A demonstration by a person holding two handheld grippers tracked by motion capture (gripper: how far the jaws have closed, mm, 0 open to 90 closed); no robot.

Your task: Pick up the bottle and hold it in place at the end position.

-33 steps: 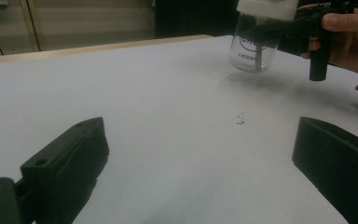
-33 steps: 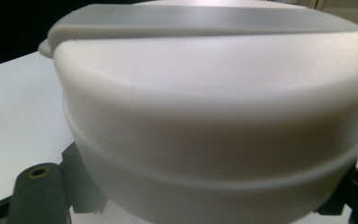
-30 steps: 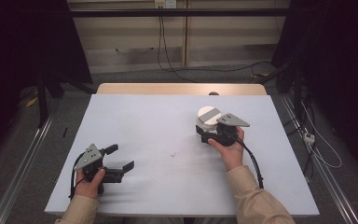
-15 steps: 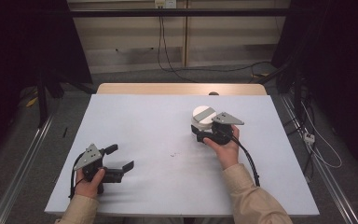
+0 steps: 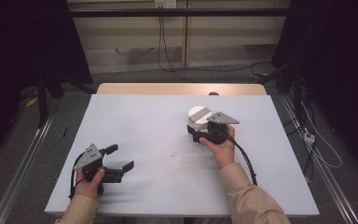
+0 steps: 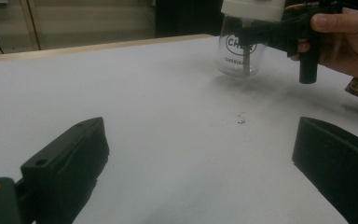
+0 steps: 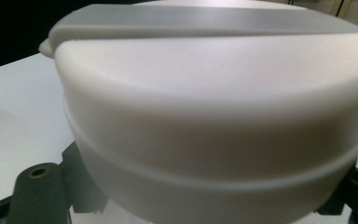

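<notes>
The right tongs [image 5: 196, 134] are clamped on a clear glass jar with a white plastic lid [image 5: 198, 116], which stands on the white desk [image 5: 135, 121] toward its far right part, gripped just under the lid. The left tongs [image 5: 121, 157] rest near the front left corner, well apart from the jar, jaws wide and holding nothing. To my eye the step in hand is securing the jar. The next move seemingly calls for a firm hold while the jar is lifted or its lid worked, keeping it upright.
</notes>
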